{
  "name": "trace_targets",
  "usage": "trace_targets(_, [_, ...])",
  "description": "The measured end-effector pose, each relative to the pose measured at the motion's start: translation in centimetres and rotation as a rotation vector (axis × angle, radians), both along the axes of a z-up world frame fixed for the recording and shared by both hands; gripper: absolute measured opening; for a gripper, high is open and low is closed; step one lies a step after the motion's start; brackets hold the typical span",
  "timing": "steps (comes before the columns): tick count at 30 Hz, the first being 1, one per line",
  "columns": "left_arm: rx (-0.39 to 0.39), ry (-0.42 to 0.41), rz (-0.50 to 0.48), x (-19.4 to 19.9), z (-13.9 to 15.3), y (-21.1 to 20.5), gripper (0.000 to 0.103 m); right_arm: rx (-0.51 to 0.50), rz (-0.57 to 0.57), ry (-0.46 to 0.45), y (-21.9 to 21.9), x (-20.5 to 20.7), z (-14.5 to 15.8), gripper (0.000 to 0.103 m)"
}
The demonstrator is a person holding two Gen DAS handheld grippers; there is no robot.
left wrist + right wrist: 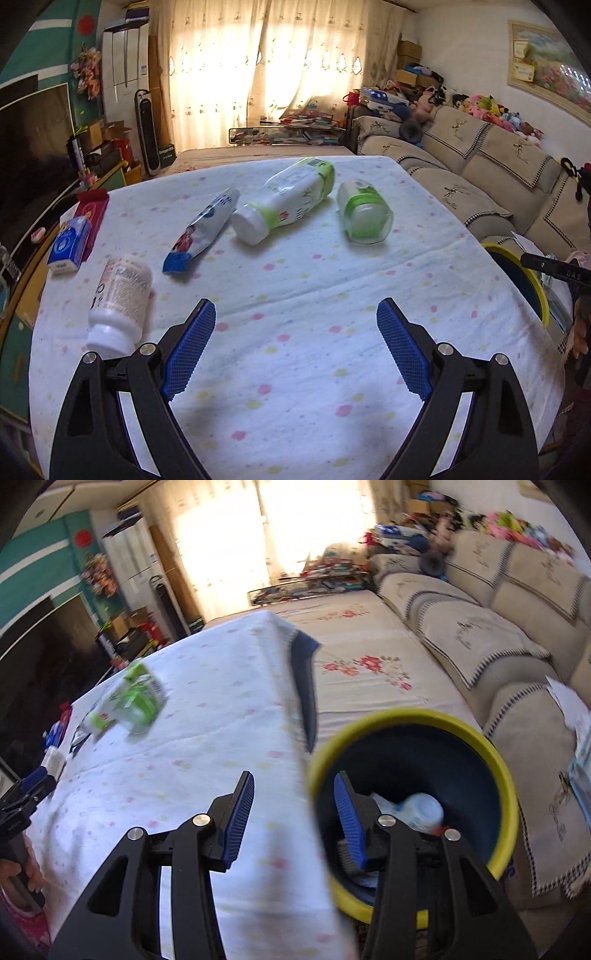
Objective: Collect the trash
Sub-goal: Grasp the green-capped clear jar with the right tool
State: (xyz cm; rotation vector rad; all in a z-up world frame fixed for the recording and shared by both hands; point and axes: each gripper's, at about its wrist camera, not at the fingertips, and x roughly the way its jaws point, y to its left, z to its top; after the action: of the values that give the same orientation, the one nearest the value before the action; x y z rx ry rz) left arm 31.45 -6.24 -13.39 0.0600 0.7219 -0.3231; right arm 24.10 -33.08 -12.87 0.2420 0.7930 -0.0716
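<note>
Several pieces of trash lie on the table's dotted white cloth (295, 280): a white bottle (120, 306) on its side at the near left, a blue-and-white pouch (201, 232), a large green-and-white bottle (286, 205) and a green-lidded clear jar (364, 214). My left gripper (295, 321) hovers open over bare cloth in front of them, with the white bottle just left of its left finger. My right gripper (294, 794) is open and empty, straddling the table's right edge beside the yellow-rimmed bin (417, 716). A pale bottle (424, 812) and crumpled wrappers lie in the bin.
A blue tissue pack (68, 245) and a red box (92, 214) lie at the table's left edge. The bin (539, 291) stands below the right edge. A dark blue strip (304, 686) hangs off the table. A sofa (480, 635) lies beyond, and a TV (33, 147) stands left.
</note>
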Motion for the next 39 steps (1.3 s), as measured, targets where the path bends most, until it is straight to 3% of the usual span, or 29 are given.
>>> trace_targets(6, [-0.062,0.020,0.024,0.0,-0.8,2.7,0.088,-0.058,0.136,-0.032,7.8,4.3,2.3,0.049])
trace_targets(9, [-0.053,0.003,0.026,-0.6,-0.5,2.6,0.088,-0.081,0.198,-0.044,11.5,6.9,2.8,0.054])
trace_targets(17, [-0.052,-0.024,0.025,-1.3,0.3,2.0,0.090,-0.098,0.232,-0.018,17.3,12.7,1.7,0.061])
trace_targets(21, [-0.057,-0.025,0.029,-1.4,0.3,2.1,0.090,-0.152,0.177,0.000,18.6,15.2,0.7,0.063])
trace_targets(31, [-0.058,-0.029,0.023,-1.6,0.3,2.1,0.090,-0.141,0.118,0.084,19.4,18.3,-2.5,0.063])
trace_targets(35, [-0.054,-0.030,0.020,-1.7,0.3,1.9,0.090,-0.143,0.103,0.080,19.1,18.5,-2.7,0.050])
trace_targets(39, [-0.054,-0.029,0.020,-1.7,0.3,1.9,0.090,-0.113,0.102,0.069,17.9,18.2,-2.1,0.048])
